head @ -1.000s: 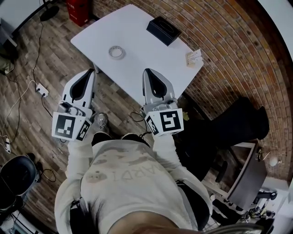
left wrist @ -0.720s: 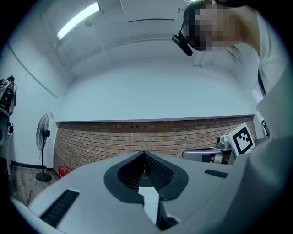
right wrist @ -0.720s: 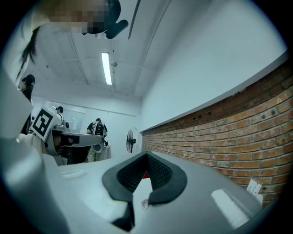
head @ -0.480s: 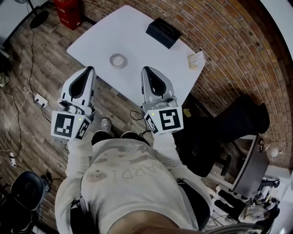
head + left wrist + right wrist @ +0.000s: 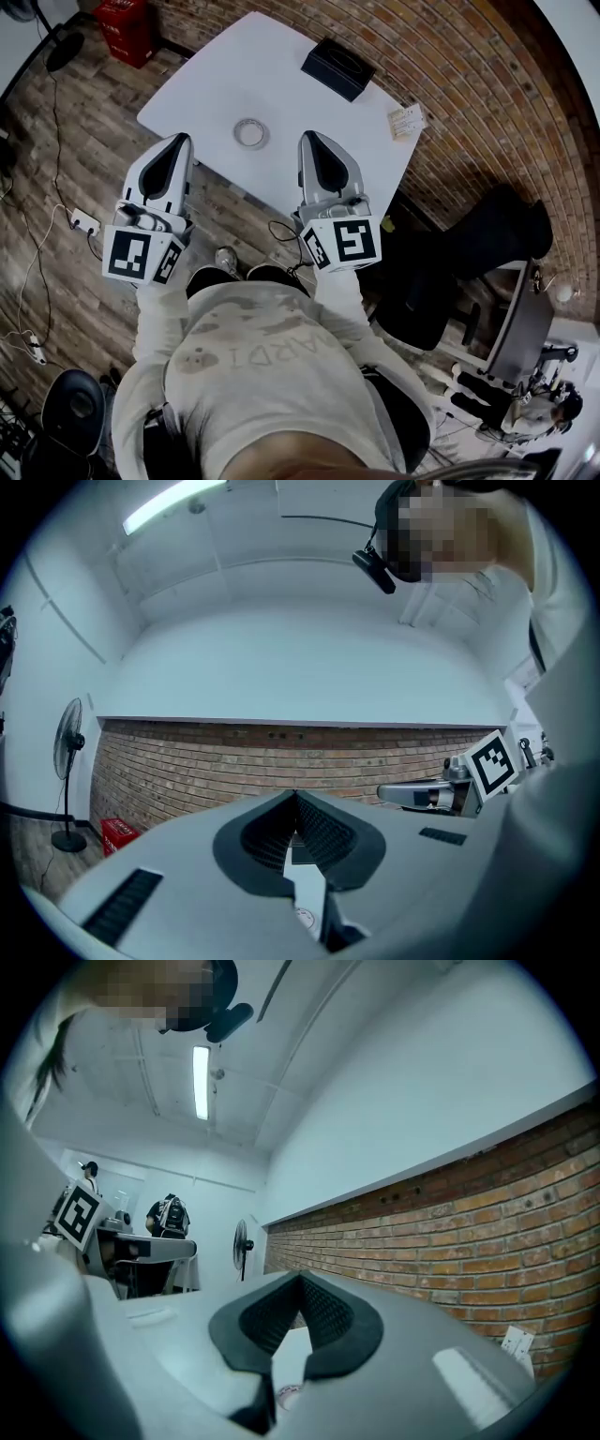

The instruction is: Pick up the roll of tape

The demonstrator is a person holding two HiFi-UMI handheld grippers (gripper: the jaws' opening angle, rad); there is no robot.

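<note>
A small grey roll of tape [image 5: 250, 132] lay on the white desk [image 5: 211, 89], well apart from a flat black box [image 5: 337, 67].

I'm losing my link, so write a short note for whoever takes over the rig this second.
Left gripper: jaws shut, empty, tip at the near edge of the white table.
Right gripper: jaws shut, empty, tip over the table.
Roll of tape: flat on the table, between and just ahead of both tips, untouched.
Done: nothing lifted. Left: open jaws, grasp the roll, lift.
</note>
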